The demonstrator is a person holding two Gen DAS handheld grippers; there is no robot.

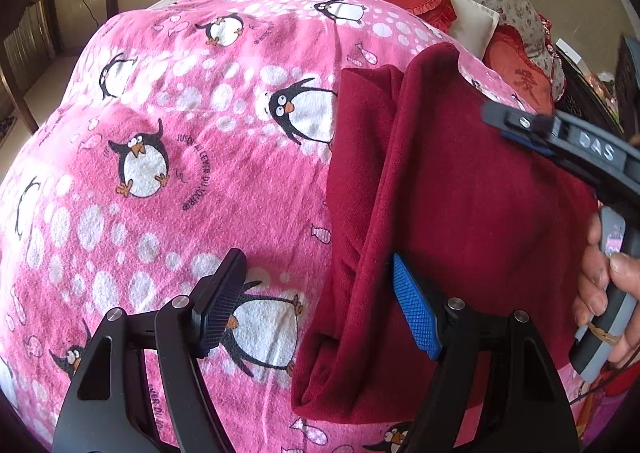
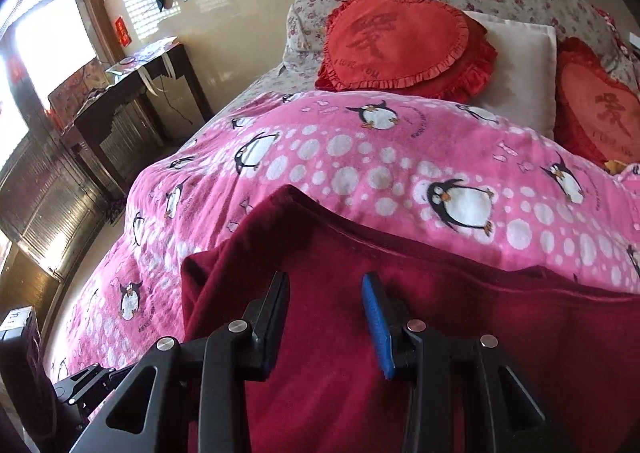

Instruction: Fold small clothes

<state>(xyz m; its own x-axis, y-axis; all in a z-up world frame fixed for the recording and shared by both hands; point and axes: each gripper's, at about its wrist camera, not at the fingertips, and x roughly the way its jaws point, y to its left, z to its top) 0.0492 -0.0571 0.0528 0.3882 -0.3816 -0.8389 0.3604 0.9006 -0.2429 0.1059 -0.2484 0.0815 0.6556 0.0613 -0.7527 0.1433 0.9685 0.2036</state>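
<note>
Pink penguin blanket [image 1: 168, 157] covers the bed; a folded dark red garment [image 1: 460, 193] lies on its right side. Left gripper [image 1: 320, 305] gapes wide, empty; right gripper [image 2: 326, 317] stands partly open, gripping nothing, above the garment.

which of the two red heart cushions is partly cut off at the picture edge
The right-hand heart cushion, beside the white pillow, runs off the right wrist view's edge; the left heart cushion shows whole.

Home bedroom: bed [image 2: 400, 157], heart cushions [image 2: 400, 41], pillow [image 2: 516, 61].
</note>
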